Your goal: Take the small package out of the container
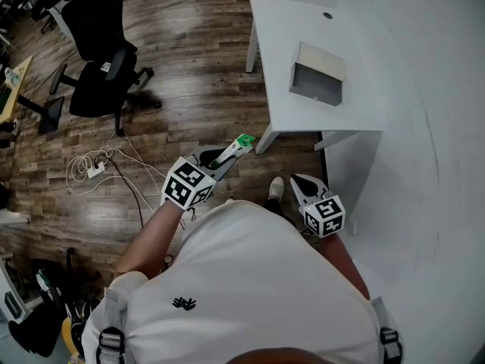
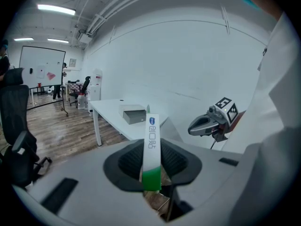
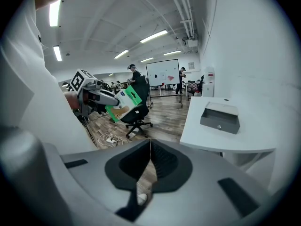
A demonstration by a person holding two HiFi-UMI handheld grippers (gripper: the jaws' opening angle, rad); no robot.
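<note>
My left gripper (image 1: 220,160) is shut on the small package (image 1: 235,149), a flat white and green pack held in the air over the wooden floor, left of the table. In the left gripper view the package (image 2: 151,145) stands edge-on between the pads of that gripper (image 2: 153,167). The grey open container (image 1: 318,75) sits on the white table (image 1: 364,112), well away from both grippers. My right gripper (image 1: 295,180) hangs near the table's front edge, shut with nothing in it. The right gripper view shows its own jaws (image 3: 149,160) closed, and the package (image 3: 126,100) off to the left.
A black office chair (image 1: 102,48) stands on the floor at the far left. White cables (image 1: 91,169) lie coiled on the floor near it. A white wall (image 1: 447,226) runs along the right side. The container (image 3: 220,118) is the only object on the table.
</note>
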